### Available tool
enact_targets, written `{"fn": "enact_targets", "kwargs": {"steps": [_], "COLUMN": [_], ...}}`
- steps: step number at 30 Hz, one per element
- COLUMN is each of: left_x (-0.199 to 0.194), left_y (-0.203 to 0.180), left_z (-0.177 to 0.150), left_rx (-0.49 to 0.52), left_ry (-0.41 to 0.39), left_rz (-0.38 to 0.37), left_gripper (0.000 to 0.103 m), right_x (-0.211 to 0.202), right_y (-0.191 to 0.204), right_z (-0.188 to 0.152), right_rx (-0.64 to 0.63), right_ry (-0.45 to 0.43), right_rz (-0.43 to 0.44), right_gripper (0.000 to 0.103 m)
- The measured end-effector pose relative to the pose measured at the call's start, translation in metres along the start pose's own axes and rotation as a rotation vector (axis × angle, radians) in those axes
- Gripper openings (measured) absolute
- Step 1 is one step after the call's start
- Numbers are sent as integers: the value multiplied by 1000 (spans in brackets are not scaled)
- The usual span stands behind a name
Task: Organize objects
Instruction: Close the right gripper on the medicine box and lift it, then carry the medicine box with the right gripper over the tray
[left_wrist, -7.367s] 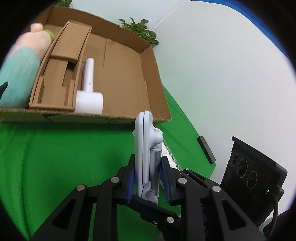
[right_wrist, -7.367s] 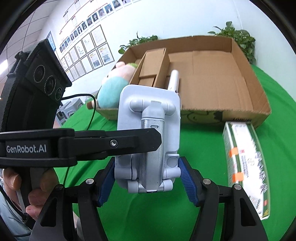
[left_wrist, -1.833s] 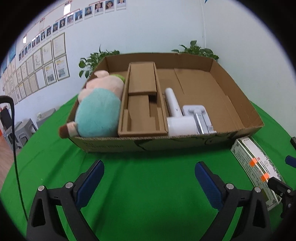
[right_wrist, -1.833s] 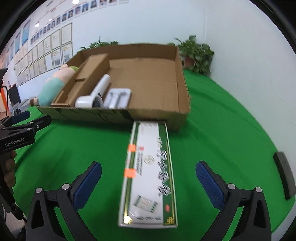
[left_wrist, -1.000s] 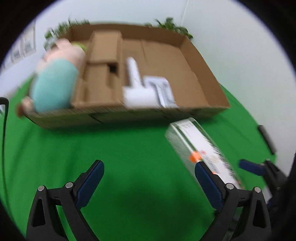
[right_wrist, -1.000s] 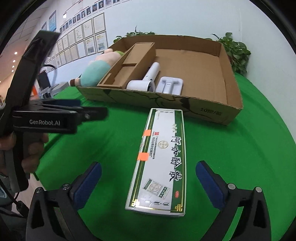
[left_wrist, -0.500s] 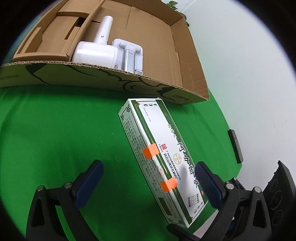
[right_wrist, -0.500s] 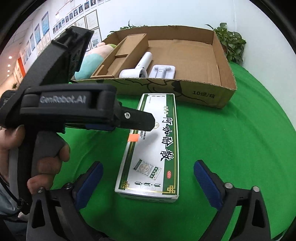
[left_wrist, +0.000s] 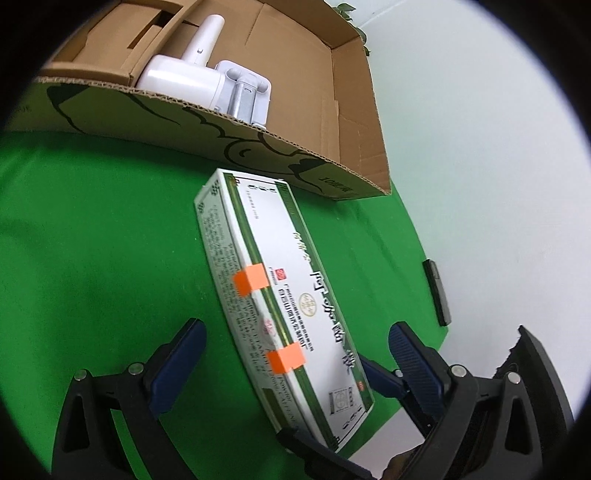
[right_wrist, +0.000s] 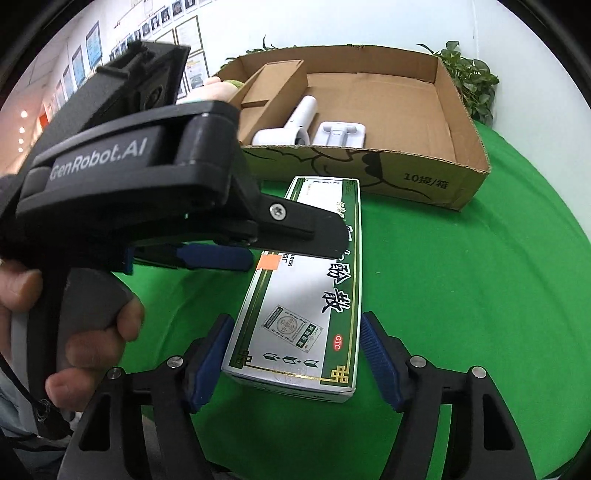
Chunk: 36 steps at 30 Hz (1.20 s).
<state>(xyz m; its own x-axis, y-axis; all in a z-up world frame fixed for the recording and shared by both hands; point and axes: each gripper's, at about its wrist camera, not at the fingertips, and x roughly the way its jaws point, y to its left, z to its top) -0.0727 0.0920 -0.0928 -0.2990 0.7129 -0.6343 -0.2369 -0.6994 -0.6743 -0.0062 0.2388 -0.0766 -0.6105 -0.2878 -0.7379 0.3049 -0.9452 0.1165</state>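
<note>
Green cloth bears the carton (right_wrist: 299, 295); my right claw (right_wrist: 295, 354) is closing around its near end, best kept square; left claw (left_wrist: 295, 365) gapes.

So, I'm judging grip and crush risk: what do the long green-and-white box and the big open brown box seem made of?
The long box looks like glossy printed paperboard: sheen on top, crisp folded edges. The big box is matte corrugated cardboard: fluted cut edges show along its front wall.
</note>
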Motion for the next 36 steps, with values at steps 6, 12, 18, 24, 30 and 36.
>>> {"fn": "enact_targets", "kwargs": {"steps": [6, 12, 18, 24, 30, 36], "left_x": [-1, -2, -13, -28, -41, -49], "left_y": [6, 8, 4, -7, -29, -45], "left_z": [-2, -2, 1, 3, 9, 21], "left_rx": [-41, -49, -22, 30, 121, 176], "left_ry": [8, 1, -28, -62, -98, -121], "left_rz": [-29, 0, -10, -21, -19, -29], "left_gripper": [84, 57, 48, 42, 39, 39], "right_x": [-1, -1, -3, -11, -20, -31], "right_y": [-4, -5, -2, 5, 2, -4], "right_z": [0, 0, 3, 4, 14, 27], "right_rx": [80, 102, 85, 78, 85, 85], "right_ry": [0, -4, -23, -51, -99, -160], "right_rz": [99, 107, 77, 47, 22, -1], "right_gripper": [67, 66, 66, 64, 61, 60]}}
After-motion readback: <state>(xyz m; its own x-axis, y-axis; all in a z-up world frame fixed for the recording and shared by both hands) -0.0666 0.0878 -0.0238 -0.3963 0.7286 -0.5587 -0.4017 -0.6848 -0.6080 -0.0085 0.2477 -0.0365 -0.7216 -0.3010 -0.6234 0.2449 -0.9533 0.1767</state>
